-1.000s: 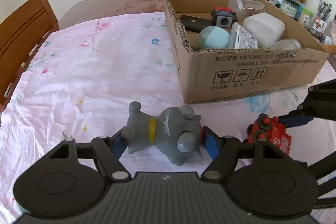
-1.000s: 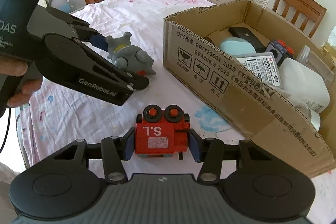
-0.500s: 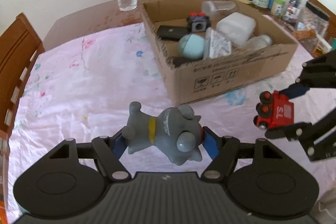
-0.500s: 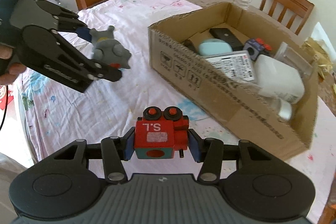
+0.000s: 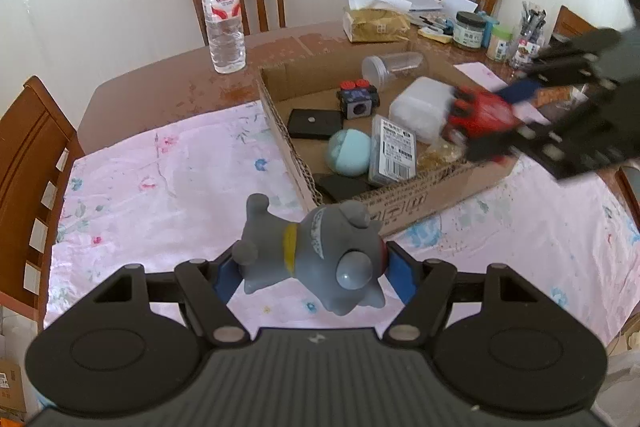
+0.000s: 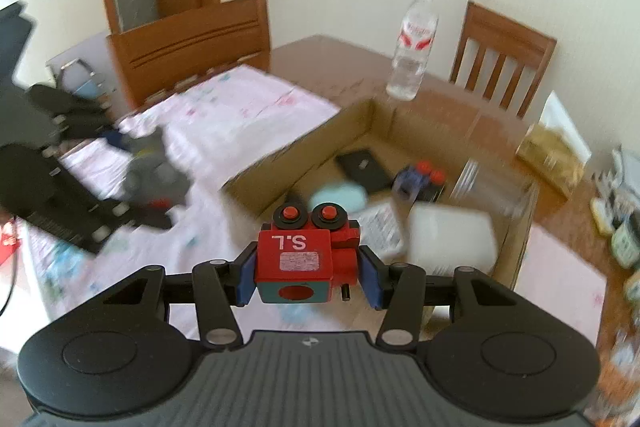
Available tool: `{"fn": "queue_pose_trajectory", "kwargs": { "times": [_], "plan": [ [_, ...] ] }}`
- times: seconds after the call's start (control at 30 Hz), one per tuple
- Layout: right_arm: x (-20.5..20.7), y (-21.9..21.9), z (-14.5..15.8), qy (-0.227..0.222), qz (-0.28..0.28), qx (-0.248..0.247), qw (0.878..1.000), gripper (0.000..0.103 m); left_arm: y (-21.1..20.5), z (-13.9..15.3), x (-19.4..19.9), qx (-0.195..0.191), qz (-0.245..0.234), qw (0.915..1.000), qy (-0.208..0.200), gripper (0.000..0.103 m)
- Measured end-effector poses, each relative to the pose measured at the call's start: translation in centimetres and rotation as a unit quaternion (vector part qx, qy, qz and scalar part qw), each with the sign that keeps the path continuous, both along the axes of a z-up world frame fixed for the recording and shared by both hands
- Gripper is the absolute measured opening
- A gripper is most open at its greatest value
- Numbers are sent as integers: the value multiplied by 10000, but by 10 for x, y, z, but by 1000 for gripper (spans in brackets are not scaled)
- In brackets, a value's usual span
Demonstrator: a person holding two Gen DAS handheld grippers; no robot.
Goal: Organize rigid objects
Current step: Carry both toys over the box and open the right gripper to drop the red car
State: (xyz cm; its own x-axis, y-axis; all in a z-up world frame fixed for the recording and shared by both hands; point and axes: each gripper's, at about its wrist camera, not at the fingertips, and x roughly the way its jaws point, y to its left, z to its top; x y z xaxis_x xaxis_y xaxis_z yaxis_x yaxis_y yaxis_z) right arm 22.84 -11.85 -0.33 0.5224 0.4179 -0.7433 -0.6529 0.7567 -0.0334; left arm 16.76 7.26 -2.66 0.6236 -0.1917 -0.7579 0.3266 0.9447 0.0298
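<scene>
Already both grippers grasp toys: the right gripper (image 6: 306, 269) clamps a red toy train (image 6: 306, 259) over the cardboard box (image 5: 404, 205), nearer; the left gripper (image 5: 312, 273) clenches a grey rubber dog (image 5: 312, 255), the box at one o'clock.

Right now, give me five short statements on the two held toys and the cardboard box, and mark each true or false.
1. The left gripper holds a grey rubber dog toy with a yellow collar. True.
2. The red wooden toy train marked S.L lies on the pink floral tablecloth. False: the right gripper holds it in the air, over the box's near part.
3. The open cardboard box is empty. False: it holds several items, a round teal object among them.
4. A clear plastic water bottle stands upright outside the box. True.
5. The grey dog is inside the box. False: it is outside, near the box's corner.
</scene>
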Motion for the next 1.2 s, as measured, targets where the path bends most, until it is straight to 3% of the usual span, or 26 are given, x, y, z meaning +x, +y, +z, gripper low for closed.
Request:
{"fn": "queue_pose_trajectory", "kwargs": {
  "times": [0.3,0.47,0.53,0.6,0.67,0.97,1.2],
  "plan": [
    [84,35,-29,183,-263,-35,9995,56,12,10,3,50,163,9997,-190,72],
    [103,56,-43,273,-209,-41,9994,56,18,12,7,33,292,9993,-242,72],
    [105,62,-45,260,-175,-13,9995,62,20,14,9,44,309,9992,-261,72],
    [102,63,-42,170,-223,12,9996,91,20,15,11,57,306,9991,-287,72],
    [98,59,-38,77,-297,46,9995,99,21,18,14,59,297,9990,-315,72],
    [65,30,-19,395,-1010,-213,9939,103,5,31,46,-19,-16,9987,-512,72],
    [26,1,-1,475,-1791,-45,9827,103,-21,37,103,-201,-328,9978,-534,72]
  ]
}}
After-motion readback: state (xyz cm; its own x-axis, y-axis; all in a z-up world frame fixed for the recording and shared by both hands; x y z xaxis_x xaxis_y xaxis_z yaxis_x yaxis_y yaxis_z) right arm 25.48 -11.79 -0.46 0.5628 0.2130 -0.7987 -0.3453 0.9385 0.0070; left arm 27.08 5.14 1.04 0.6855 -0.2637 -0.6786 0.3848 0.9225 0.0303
